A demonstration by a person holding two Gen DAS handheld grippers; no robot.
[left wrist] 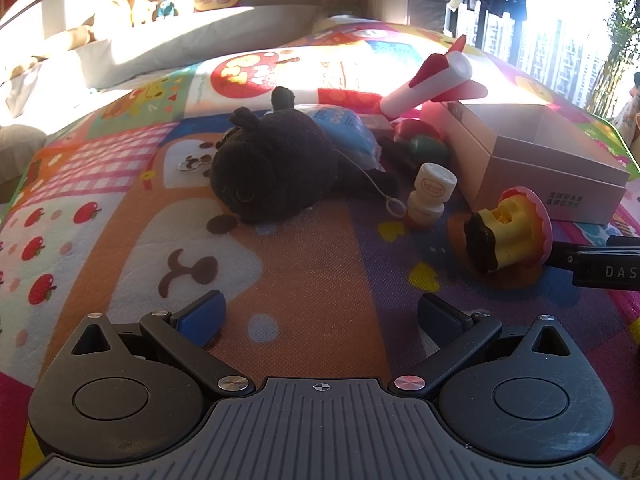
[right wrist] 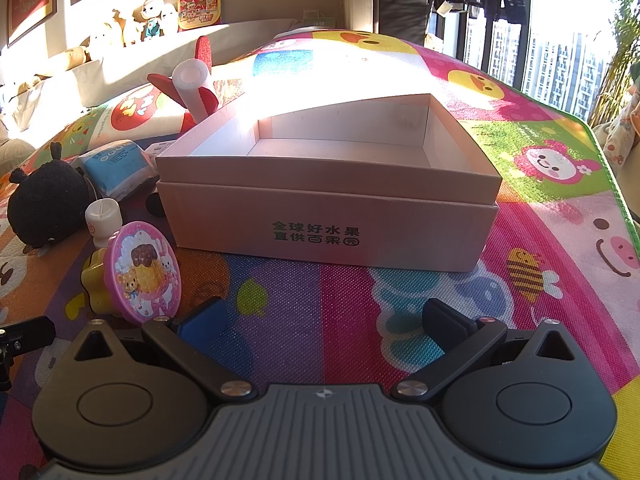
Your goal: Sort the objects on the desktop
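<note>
Your left gripper (left wrist: pixel 320 316), a black two-finger tool with blue pads on its fingertips (left wrist: pixel 204 316), sits low and level, jaws spread wide with nothing between them. Your right gripper (right wrist: pixel 322 320), the same black build with blue pads (right wrist: pixel 202 322), is likewise spread wide and holds nothing, pointing forward and slightly down. In the left wrist view, part of the right gripper's black body shows at the far right edge, so your two tools sit side by side, near each other.
</note>
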